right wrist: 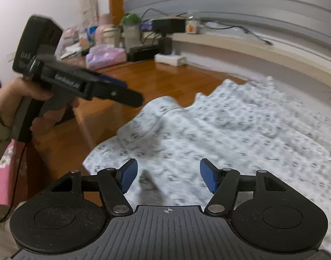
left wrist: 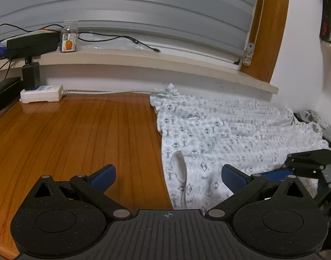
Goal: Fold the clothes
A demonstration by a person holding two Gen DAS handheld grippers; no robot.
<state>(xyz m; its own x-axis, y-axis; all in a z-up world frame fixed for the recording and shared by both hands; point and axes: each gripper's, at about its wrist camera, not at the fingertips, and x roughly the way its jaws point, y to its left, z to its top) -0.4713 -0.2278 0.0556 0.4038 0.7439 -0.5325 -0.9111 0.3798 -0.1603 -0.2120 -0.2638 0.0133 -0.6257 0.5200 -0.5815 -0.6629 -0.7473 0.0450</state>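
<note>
On the wooden tabletop (left wrist: 78,134), a white patterned garment (left wrist: 219,143) is spread out toward 3 o'clock in the left wrist view, its far edge lying close under the window ledge (left wrist: 143,59). It is seen flat but rumpled, with no fold line visible, so the folding is judged barely begun; every fold seems left to be made.

The left tool (left wrist: 168,175) is held wide open with nothing between its pads, one pad over bare wood at 9 o'clock, the other over the cloth's near edge at 3 o'clock. Whether cloth is touched cannot be told. In the right wrist view it is seen at 10 o'clock, gripped by a hand (right wrist: 35,99).

The right tool (right wrist: 167,178) is held partly open above the cloth, which is blurred here; nothing is clamped. A grip on an edge or corner is judged the next need.

A power strip (left wrist: 41,93) and jar (left wrist: 69,41) lie well apart at 11 o'clock.
</note>
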